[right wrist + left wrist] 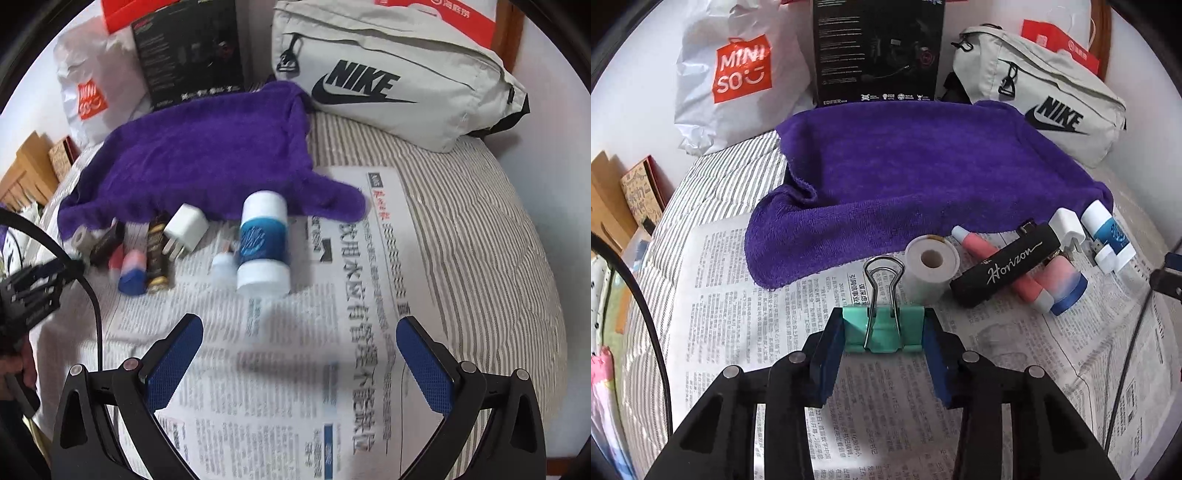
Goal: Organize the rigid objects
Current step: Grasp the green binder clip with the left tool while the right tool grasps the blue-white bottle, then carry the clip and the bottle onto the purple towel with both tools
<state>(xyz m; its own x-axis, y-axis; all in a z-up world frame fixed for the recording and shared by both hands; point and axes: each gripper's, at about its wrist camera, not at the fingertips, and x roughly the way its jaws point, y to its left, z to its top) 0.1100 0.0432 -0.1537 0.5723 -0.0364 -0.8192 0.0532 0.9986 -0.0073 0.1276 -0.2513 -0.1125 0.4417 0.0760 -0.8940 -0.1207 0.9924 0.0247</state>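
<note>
The green binder clip (882, 328) is clamped in the left gripper (882, 332) – lifting toward the purple towel (905, 177) is judged next; the right gripper (299, 354) is held wide, empty.

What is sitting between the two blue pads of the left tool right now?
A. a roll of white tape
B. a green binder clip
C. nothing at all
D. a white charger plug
B: in the left wrist view the left tool has its blue pads pressed against both sides of the green binder clip, whose wire handle stands up over the newspaper.
</note>
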